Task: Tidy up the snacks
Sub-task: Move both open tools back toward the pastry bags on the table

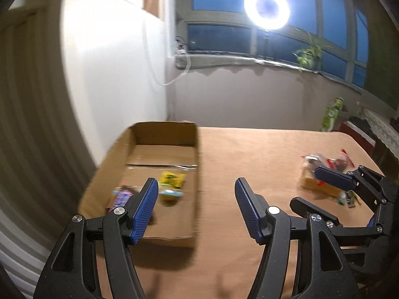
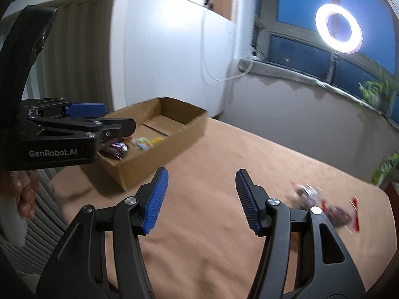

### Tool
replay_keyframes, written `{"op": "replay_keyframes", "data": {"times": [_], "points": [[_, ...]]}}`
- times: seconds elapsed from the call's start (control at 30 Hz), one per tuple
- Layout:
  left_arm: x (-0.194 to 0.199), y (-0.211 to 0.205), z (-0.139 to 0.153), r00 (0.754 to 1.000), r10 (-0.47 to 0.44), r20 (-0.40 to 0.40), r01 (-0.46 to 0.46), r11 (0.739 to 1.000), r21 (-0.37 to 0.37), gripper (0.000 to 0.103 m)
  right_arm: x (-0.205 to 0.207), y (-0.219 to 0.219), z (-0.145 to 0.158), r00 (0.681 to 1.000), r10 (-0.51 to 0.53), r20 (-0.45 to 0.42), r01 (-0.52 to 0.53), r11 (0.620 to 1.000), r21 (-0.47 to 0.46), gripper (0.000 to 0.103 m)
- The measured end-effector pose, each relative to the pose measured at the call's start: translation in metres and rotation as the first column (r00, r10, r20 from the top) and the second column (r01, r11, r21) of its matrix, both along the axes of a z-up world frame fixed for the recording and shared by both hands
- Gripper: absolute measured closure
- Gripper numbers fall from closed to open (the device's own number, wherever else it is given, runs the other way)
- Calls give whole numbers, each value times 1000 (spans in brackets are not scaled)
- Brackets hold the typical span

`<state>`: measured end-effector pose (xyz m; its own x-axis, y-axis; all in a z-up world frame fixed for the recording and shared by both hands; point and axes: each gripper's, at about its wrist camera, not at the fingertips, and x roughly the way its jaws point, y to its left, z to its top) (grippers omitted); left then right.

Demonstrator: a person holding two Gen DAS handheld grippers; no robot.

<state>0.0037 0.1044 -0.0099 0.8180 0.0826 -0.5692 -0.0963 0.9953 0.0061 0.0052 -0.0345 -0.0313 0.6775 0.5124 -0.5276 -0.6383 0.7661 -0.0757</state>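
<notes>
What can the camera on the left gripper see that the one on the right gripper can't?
Only the left wrist view shows the green packet standing past the table's far edge. Only the right wrist view shows a person's hand under the left gripper. Both show the cardboard box with snacks inside, the loose snack pile, the ring light, and empty, open grippers.

My right gripper (image 2: 201,194) hangs empty, jaws apart, over the tan table (image 2: 224,154). Far left sits the cardboard box (image 2: 159,147) holding snacks (image 2: 147,142); loose wrapped snacks (image 2: 324,206) lie right.
</notes>
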Motion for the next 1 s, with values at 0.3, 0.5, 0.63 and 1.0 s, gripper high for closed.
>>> {"op": "replay_keyframes", "data": {"times": [0.3,0.5,0.63,1.0], "points": [[19,-67,-8,987,-154,-48,154,988,-10,39,-6,-82,-9,989,-146,-21,146,989,-1,44],[32,-107,-13,967,-243,-75,242,970,-21,35,-2,-136,-14,966,-254,-49,255,967,5,44],[37,-127,-17,957,-276,-89,276,961,-20,33,5,-154,-15,956,-287,-55,288,958,9,38],[72,-154,-39,932,-331,-149,320,943,-97,32,48,-189,-19,938,-330,-108,336,941,42,22]]}}
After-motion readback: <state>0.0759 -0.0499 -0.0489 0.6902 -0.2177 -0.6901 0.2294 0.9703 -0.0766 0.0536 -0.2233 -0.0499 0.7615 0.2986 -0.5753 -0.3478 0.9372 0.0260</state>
